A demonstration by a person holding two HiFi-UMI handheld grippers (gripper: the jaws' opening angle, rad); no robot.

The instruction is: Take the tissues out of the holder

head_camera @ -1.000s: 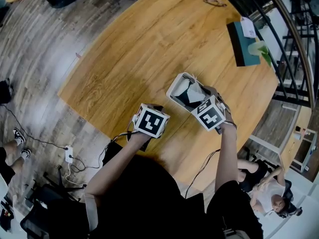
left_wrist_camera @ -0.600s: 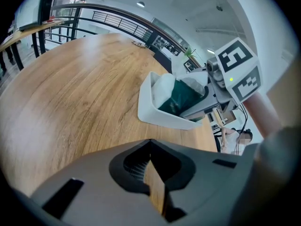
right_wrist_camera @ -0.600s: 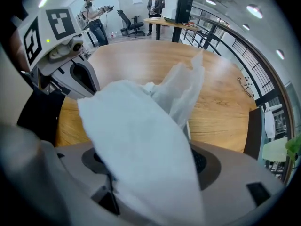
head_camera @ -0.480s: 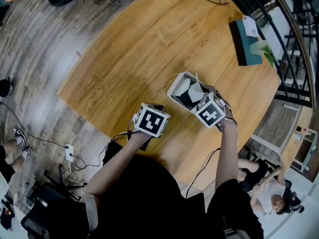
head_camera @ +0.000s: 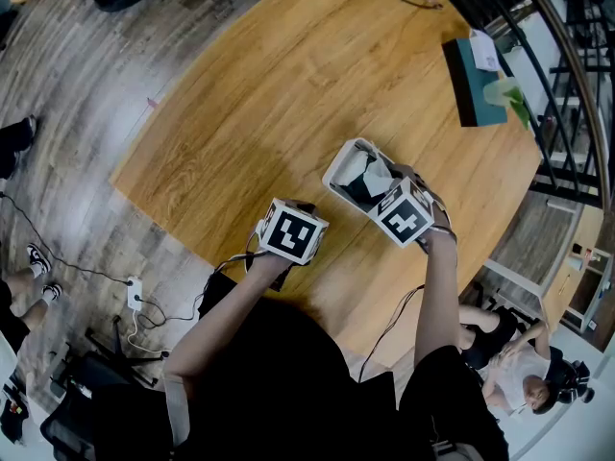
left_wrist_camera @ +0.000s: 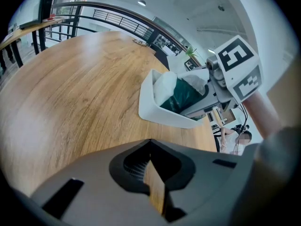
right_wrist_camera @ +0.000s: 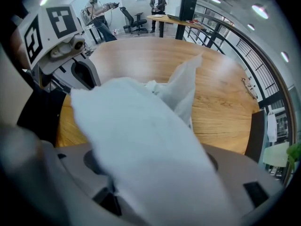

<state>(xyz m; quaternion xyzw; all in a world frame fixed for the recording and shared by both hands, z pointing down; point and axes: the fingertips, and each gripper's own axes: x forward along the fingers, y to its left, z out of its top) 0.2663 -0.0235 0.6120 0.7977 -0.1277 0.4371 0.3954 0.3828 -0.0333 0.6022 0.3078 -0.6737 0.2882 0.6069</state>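
A white holder (head_camera: 336, 168) stands on the wooden table (head_camera: 269, 94) with a dark green tissue pack (left_wrist_camera: 182, 96) inside and white tissue (head_camera: 377, 173) sticking up from it. My right gripper (head_camera: 386, 184) reaches into the holder from the near side. Its jaws are closing with the tissue (right_wrist_camera: 150, 135) between them, and the tissue covers most of the right gripper view. My left gripper (head_camera: 300, 211) hovers at the table's near edge, left of the holder (left_wrist_camera: 155, 113), shut and holding nothing.
A dark teal box (head_camera: 466, 86) with a tissue on top and a small green plant (head_camera: 505, 94) stand at the table's far right edge. A small object (head_camera: 420, 1) lies at the far edge. Railings run on the right. Cables and a power strip (head_camera: 133, 298) lie on the floor.
My right gripper has shifted very slightly at the holder, with the tissue still at its jaws. The left gripper has not moved.
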